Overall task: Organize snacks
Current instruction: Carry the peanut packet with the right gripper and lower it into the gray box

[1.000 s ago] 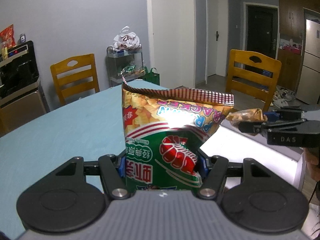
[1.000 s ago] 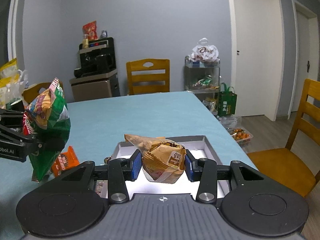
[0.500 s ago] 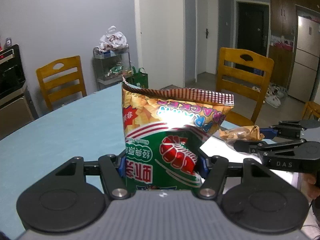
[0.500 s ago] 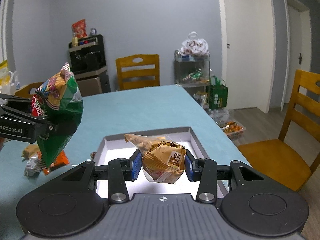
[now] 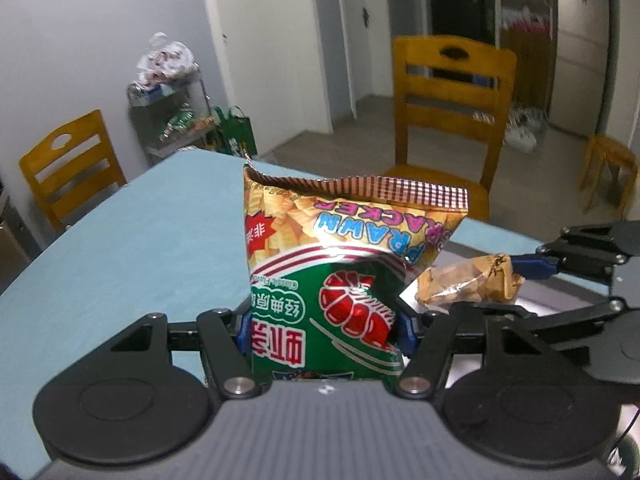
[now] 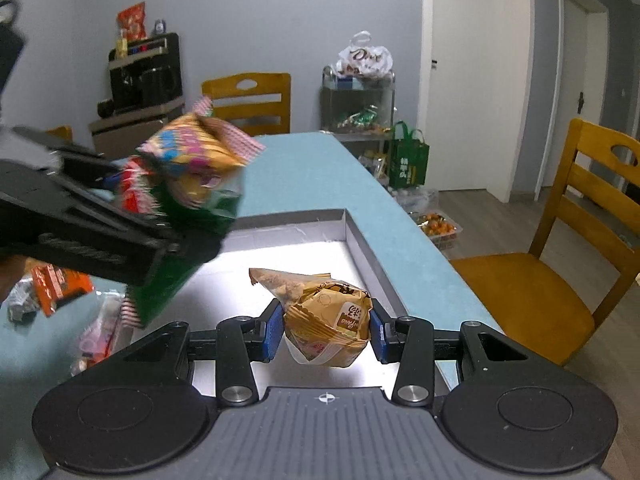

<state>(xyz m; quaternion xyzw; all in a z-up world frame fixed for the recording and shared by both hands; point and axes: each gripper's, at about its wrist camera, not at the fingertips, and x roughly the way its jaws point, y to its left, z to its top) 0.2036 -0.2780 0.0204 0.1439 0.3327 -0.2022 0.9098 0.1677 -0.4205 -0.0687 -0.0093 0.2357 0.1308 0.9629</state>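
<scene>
Closest in the right wrist view, the right gripper (image 6: pixel 327 330) has its blue pads pressed against a small tan pastry packet (image 6: pixel 326 330), crinkled and puffy, with a brown label and a twisted tail of wrapper sticking out toward 11 o'clock. It hangs over the white tray (image 6: pixel 362 248), whose grey wall runs along the table edge at 1 o'clock.

In the left wrist view, the left gripper (image 5: pixel 322 328) clamps the lower end of a prawn cracker bag (image 5: pixel 340 264): green lower half with a red prawn emblem and white Chinese characters, yellow upper half showing ridged crackers, upside-down "PRAWN CRACKER" lettering, and a red-and-white checked seal on top. The bag sits upright at 12 o'clock; the pastry packet appears just beside it at 3 o'clock.

From the right wrist camera the bag is blurred at 10 o'clock, above the tray's left part. Loose snack packets (image 6: pixel 60 286) lie on the pale blue table (image 5: pixel 120 248) at 9 o'clock. Beyond stands a wooden chair (image 5: pixel 450 116).
</scene>
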